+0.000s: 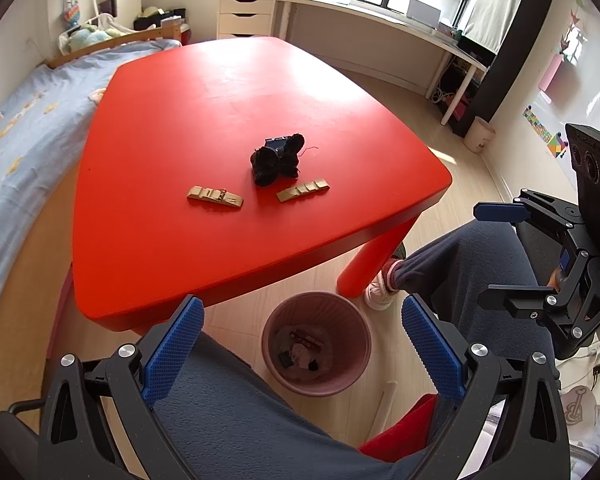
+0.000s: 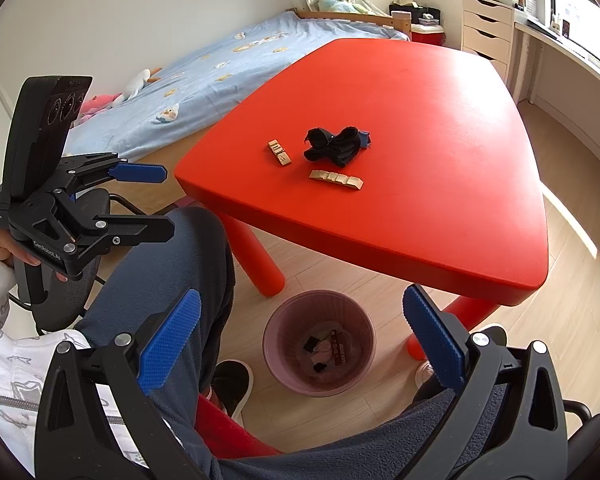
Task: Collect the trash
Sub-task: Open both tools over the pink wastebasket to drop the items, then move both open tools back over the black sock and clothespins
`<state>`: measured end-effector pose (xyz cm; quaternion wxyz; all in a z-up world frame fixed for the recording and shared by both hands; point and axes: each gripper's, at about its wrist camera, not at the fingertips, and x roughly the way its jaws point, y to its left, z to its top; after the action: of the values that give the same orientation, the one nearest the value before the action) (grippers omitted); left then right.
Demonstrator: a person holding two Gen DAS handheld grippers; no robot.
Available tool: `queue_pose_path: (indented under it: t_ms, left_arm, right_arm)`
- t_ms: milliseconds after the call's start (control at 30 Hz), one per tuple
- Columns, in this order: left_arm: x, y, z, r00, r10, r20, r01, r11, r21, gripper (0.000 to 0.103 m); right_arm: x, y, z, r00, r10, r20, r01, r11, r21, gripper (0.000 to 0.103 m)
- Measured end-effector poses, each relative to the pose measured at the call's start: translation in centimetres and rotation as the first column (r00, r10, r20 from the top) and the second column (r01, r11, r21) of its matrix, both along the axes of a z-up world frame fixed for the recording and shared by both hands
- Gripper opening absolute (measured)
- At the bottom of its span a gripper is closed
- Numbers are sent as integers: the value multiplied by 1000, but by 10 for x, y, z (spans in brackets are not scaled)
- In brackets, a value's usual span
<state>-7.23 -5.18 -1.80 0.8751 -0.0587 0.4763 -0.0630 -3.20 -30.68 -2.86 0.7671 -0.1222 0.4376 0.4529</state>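
Observation:
On the red table (image 1: 228, 96) (image 2: 440, 92) lie a crumpled black cloth scrap (image 1: 277, 159) (image 2: 334, 145) and two gold wrappers (image 1: 215, 197) (image 1: 302, 189) (image 2: 279, 152) (image 2: 336, 179). A pink waste bin (image 1: 317, 344) (image 2: 319, 342) stands on the floor below the table's near edge, with some scraps inside. My left gripper (image 1: 302, 350) (image 2: 156, 202) is open above the bin, over the person's lap. My right gripper (image 2: 302, 350) (image 1: 496, 256) is open too, held off the table's corner. Nothing sits between either pair of fingers.
The person's legs in dark trousers (image 1: 472, 264) (image 2: 172, 264) flank the bin. A bed with a blue sheet (image 2: 228, 60) runs along the table's far side. A white desk (image 1: 380, 16) and a drawer unit (image 1: 246, 8) stand under the window.

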Motion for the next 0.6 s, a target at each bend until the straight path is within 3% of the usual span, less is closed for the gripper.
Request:
queue_pose_path:
  t_ms: [600]
  left_arm:
    - [36,16,15,1000,-10,22,10,1000,18,95]
  right_arm:
    - [30,23,11,990,126,58,-124,992,-37,99]
